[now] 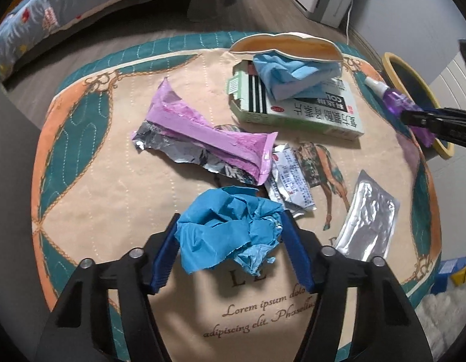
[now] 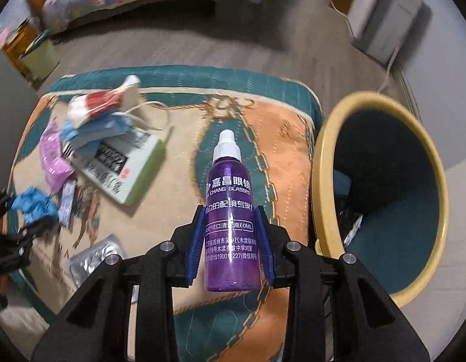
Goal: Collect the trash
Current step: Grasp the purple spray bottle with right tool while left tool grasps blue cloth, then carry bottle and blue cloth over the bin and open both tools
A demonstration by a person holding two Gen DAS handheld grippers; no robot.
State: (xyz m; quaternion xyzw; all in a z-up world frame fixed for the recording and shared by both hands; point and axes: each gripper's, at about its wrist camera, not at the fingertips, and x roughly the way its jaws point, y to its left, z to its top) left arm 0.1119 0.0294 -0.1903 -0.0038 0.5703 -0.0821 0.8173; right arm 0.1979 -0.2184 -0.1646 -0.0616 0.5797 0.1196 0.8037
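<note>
- The left gripper [image 1: 230, 235] is pinching a crumpled blue paper wad [image 1: 230, 232] between its blue pads, just above the near part of the cushion [image 1: 91, 211]. I'd judge the wad feather-light and soft, so it is squashing, not slipping; a grip across its bulk looks sound.
- Further back, a purple wrapper [image 1: 209, 132] is lying over torn foil, a small printed sachet [image 1: 290, 181] is sitting beside it, and a silver foil pack [image 1: 368, 217] is lying to the right. All look thin and flat; their edges are probably the place to catch them.
- A medicine box [image 1: 308, 111] is lying behind, with blue cloth piled on it.
- The right gripper [image 2: 231, 241] is clamping a purple bottle [image 2: 231, 220] around its lower body, cap pointing away. It looks like smooth, rigid plastic, possibly slippery.
- It is hanging over the cushion's right edge, just beside the yellow-rimmed bin [image 2: 320, 163].
- Around us, a quilted patterned cushion is serving as the surface; wood flooring and a bed are showing behind.
</note>
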